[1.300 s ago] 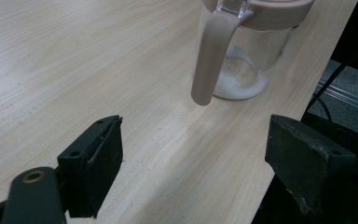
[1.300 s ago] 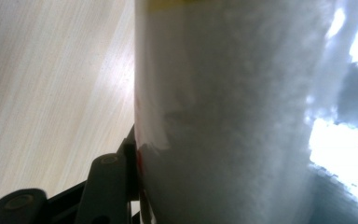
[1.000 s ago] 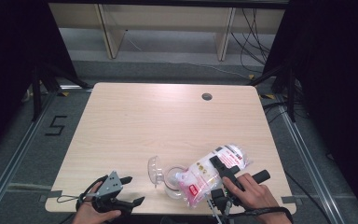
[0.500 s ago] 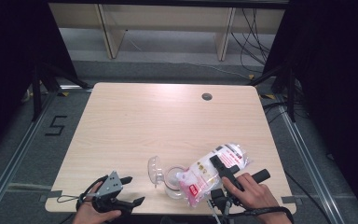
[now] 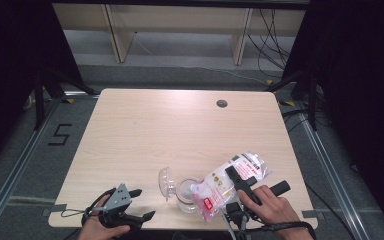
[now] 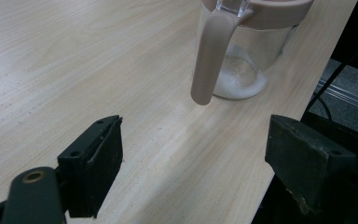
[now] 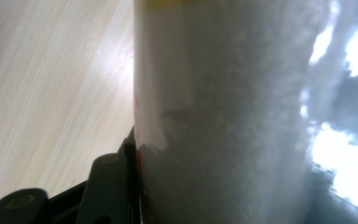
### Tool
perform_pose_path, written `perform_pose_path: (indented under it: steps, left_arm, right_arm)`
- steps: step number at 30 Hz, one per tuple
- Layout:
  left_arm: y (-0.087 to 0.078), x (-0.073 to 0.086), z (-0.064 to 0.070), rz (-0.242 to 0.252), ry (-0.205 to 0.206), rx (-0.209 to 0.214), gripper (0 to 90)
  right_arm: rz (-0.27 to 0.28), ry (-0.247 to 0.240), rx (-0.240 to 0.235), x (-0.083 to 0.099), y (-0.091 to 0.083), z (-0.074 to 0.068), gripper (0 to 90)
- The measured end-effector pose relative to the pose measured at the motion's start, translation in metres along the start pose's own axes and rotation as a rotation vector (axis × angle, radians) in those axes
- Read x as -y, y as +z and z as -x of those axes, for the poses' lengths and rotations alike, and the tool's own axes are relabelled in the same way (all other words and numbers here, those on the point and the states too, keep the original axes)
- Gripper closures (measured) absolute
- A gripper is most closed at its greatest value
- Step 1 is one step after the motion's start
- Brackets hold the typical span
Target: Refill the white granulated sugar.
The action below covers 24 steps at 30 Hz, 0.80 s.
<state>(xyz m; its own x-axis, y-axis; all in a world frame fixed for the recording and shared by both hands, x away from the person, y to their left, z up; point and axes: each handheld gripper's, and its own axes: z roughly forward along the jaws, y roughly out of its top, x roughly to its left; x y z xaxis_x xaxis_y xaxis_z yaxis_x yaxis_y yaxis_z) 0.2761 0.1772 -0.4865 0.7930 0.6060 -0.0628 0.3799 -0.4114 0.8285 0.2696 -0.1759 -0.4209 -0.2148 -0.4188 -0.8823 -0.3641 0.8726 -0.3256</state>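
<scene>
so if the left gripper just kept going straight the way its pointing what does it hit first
Most likely the pink handle of the glass jar, which stands ahead between the open jaws of the left gripper. Bare table lies before it; depth is uncertain.

From above I see the surface (image 5: pixel 180 135) evenly lit, with black surroundings and soft, short shadows. My left gripper view is sharp on the jar (image 6: pixel 242 51), its fingers (image 6: pixel 93 168) slightly soft. My right gripper view is blurred, the bag (image 7: pixel 223 112) too close, with white glare at its right.
</scene>
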Motion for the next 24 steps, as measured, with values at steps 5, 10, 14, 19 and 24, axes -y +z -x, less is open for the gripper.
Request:
perform_pose_path:
  steps: [5, 10, 14, 19, 24]
  left_arm:
    - [0.0001, 0.0000, 0.0009, -0.001, -0.015, 0.006, 18.6]
    - [0.0005, 0.0004, 0.0011, 0.005, -0.017, 0.007, 18.5]
    - [-0.0001, -0.0001, 0.0006, 0.003, -0.006, 0.003, 18.5]
    - [0.0001, 0.0000, 0.0006, 0.008, -0.006, 0.004, 18.6]
    - [-0.0001, -0.0003, 0.0003, 0.005, -0.001, 0.006, 18.6]
  right_arm:
    - [0.006, 0.000, -0.001, 0.0000, 0.0006, 0.0001, 52.3]
    - [0.001, 0.024, -0.008, 0.0000, 0.0002, -0.0018, 52.4]
    - [0.012, 0.006, -0.005, 0.0004, 0.0012, -0.0005, 52.5]
    - [-0.005, 0.041, -0.016, 0.0013, -0.0004, -0.0021, 52.6]
    - [0.007, 0.023, -0.010, 0.0015, 0.0001, -0.0009, 52.7]
